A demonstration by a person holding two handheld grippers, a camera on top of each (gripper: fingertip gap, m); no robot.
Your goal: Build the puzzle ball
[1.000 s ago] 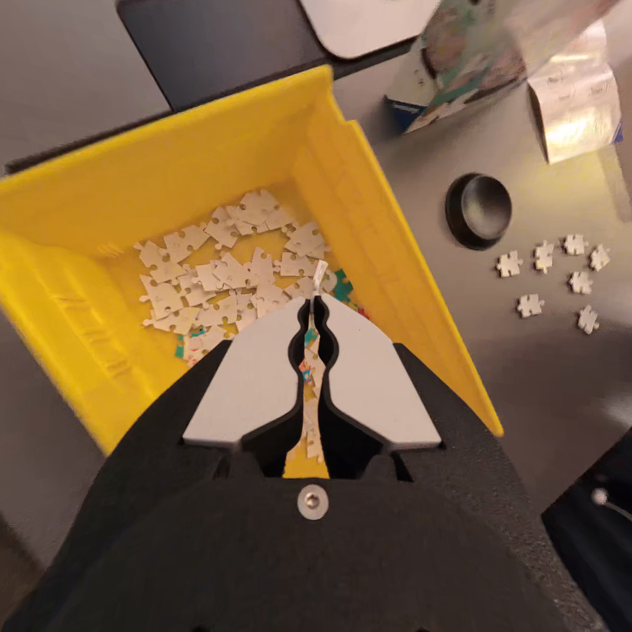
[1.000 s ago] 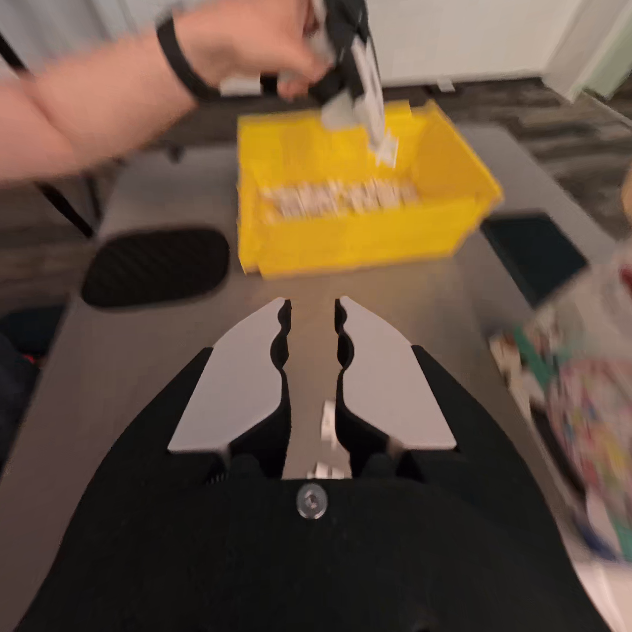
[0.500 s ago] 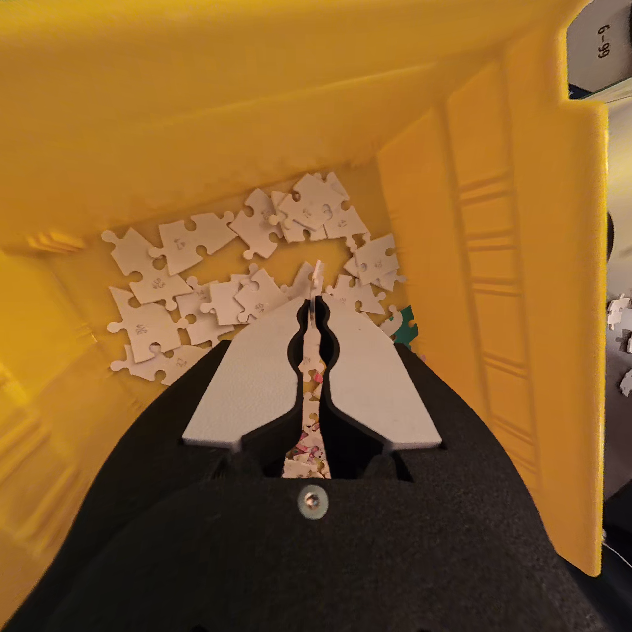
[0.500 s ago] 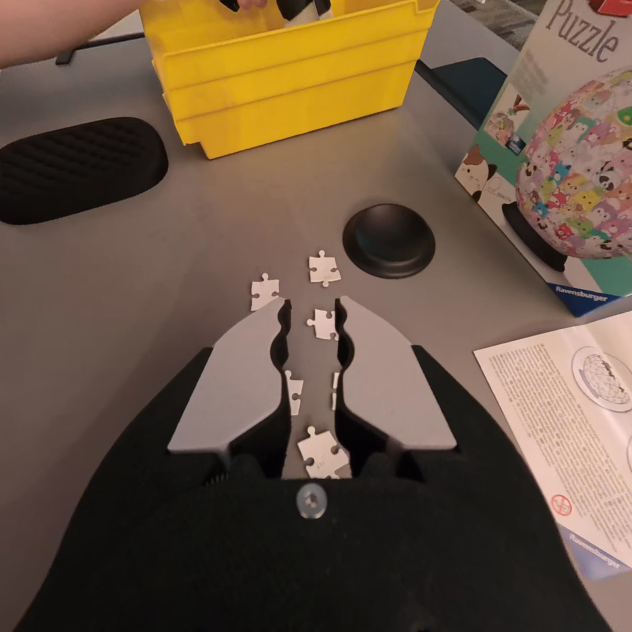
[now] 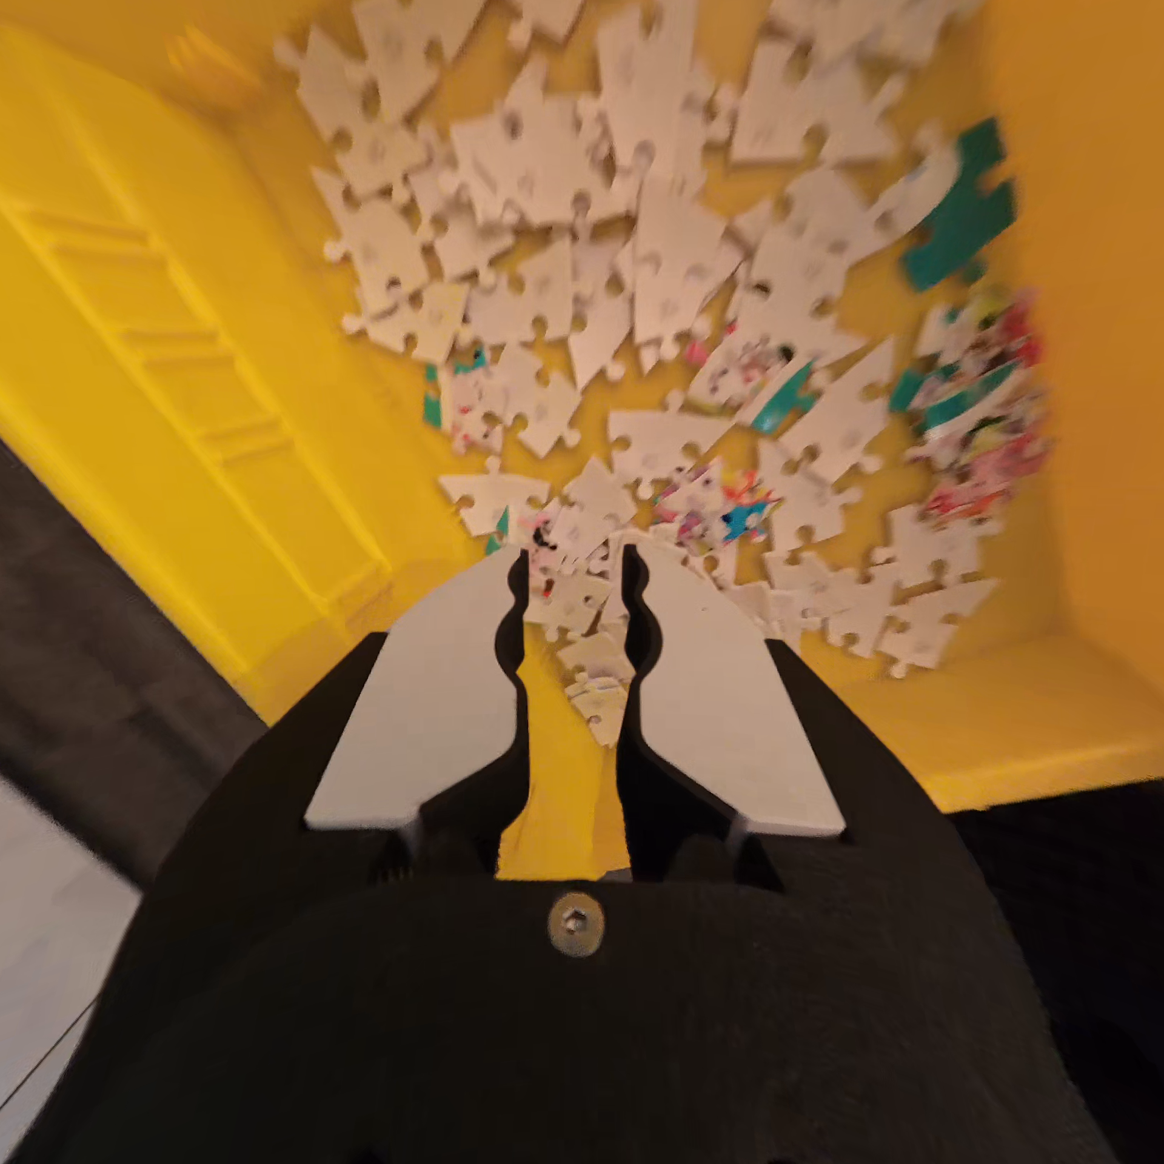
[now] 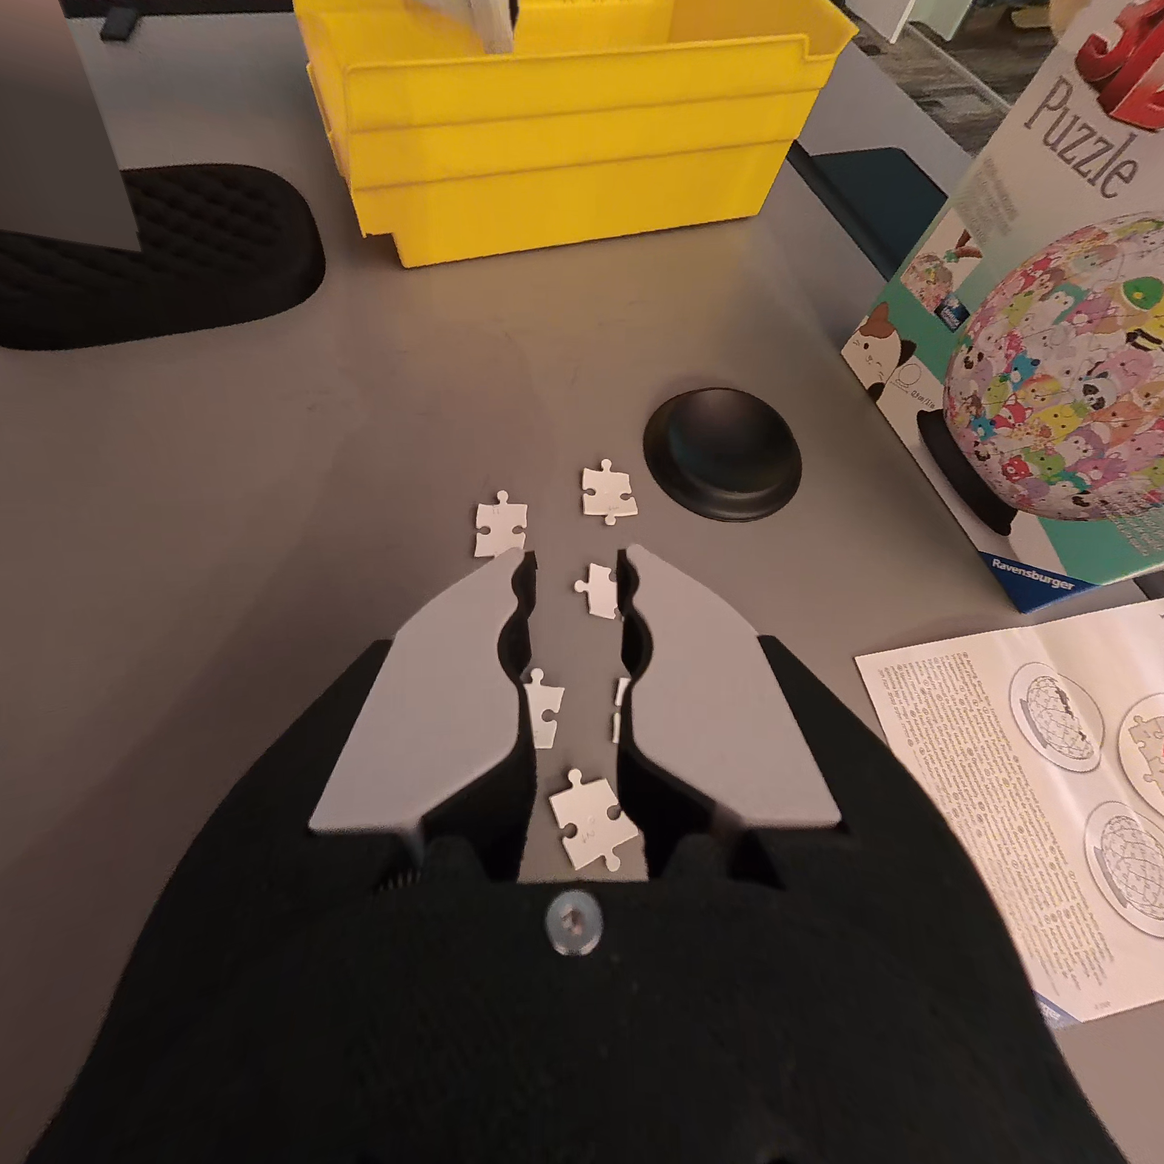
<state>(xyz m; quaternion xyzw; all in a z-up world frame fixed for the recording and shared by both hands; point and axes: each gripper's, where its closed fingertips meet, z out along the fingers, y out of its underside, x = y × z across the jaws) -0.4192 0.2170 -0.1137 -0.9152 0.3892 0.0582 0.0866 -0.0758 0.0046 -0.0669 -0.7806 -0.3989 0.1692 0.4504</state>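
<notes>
Left wrist view: left claw (image 5: pixel 572 557) gapes empty over puzzle pieces (image 5: pixel 636 264) inside the yellow bin (image 5: pixel 189 390). Right claw (image 6: pixel 576 554) hovers parted above loose pieces (image 6: pixel 608 492) on the tabletop (image 6: pixel 315 472).

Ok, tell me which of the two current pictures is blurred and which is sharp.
Left wrist view: motion blur smears the puzzle pieces in the yellow bin, strongest toward the edges; the left claw itself stays crisp. Right wrist view: mostly sharp, loose pieces and black stand well defined on the grey table, with wide-angle bending at the edges.
</notes>
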